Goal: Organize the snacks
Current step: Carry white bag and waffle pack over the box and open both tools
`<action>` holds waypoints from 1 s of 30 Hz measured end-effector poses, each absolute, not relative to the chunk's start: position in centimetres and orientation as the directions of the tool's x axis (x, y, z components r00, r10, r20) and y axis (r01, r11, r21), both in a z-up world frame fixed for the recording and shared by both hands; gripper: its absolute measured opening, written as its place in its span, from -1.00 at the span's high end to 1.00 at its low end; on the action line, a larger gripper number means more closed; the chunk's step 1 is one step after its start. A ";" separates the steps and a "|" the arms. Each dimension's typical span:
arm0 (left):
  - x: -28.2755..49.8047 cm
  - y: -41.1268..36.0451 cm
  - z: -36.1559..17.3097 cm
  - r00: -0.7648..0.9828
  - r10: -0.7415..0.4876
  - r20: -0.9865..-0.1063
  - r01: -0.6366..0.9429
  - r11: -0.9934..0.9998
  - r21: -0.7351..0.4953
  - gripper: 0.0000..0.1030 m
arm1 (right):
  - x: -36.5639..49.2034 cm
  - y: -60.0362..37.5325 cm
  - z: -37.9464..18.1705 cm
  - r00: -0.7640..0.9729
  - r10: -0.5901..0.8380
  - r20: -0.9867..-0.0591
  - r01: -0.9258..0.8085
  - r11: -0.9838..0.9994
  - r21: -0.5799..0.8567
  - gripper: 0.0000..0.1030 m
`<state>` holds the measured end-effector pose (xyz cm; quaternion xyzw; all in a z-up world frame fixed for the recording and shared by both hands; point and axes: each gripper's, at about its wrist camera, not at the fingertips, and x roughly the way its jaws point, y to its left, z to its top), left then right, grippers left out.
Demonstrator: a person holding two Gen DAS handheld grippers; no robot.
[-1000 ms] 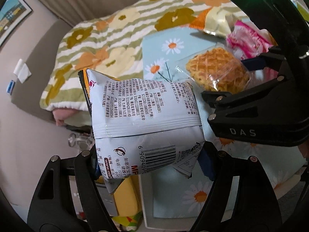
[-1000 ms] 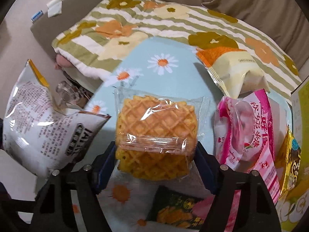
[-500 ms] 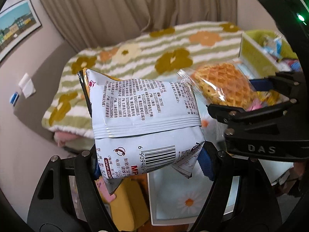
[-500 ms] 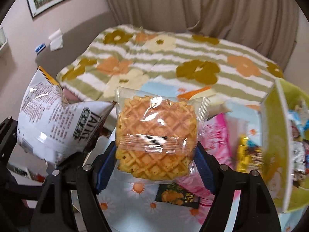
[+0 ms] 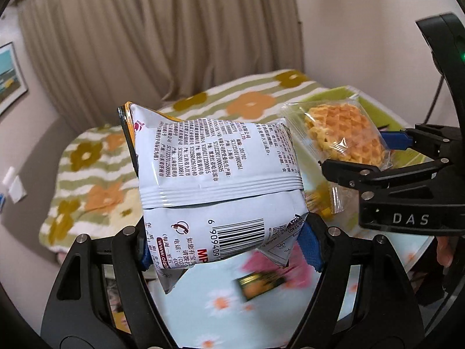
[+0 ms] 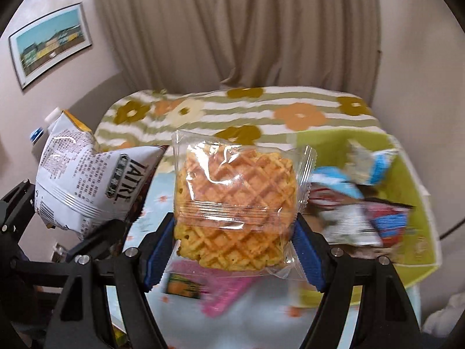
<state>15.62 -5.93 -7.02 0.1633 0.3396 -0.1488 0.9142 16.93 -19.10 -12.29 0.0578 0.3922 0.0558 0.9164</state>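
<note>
My left gripper point(image 5: 229, 250) is shut on a white chip bag point(image 5: 215, 180) with printed text and a barcode, held up in the air. The right gripper point(image 6: 234, 247) is shut on a clear-wrapped waffle pack point(image 6: 235, 203), its blue pads pressing both sides. In the left wrist view the waffle pack point(image 5: 345, 139) and the right gripper point(image 5: 360, 157) appear at the right. The right wrist view shows the chip bag point(image 6: 87, 186) at the left. A yellow-green box point(image 6: 418, 192) with several snack packets lies at the right, beyond the waffle.
Below lies a light blue daisy-print tabletop point(image 5: 221, 314) with a dark packet point(image 5: 258, 285) and a pink packet point(image 6: 223, 293). Behind it is a bed with a striped flower blanket point(image 6: 261, 107), then curtains point(image 6: 232, 23) and a framed picture point(image 6: 49, 43) on the wall.
Both grippers have risen and tilted up with their snacks still held. The table has dropped low in view; the curtains and the yellow-green box have come into sight.
</note>
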 end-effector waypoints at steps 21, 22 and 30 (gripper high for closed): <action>21.0 -24.9 -14.3 0.426 -0.341 -0.838 0.493 0.864 -0.101 -0.50 | 15.4 -38.1 -15.0 0.627 0.100 -0.773 0.076 0.979 0.188 -0.41; 21.2 -25.1 -14.7 0.415 -0.337 -0.845 0.494 0.863 -0.102 -0.55 | 15.4 -38.2 -15.2 0.623 0.106 -0.775 0.080 0.977 0.197 -0.41; 21.3 -24.1 -15.3 0.415 -0.298 -0.860 0.476 0.876 -0.074 -0.99 | 15.9 -39.1 -15.9 0.609 0.125 -0.783 0.094 0.969 0.228 -0.41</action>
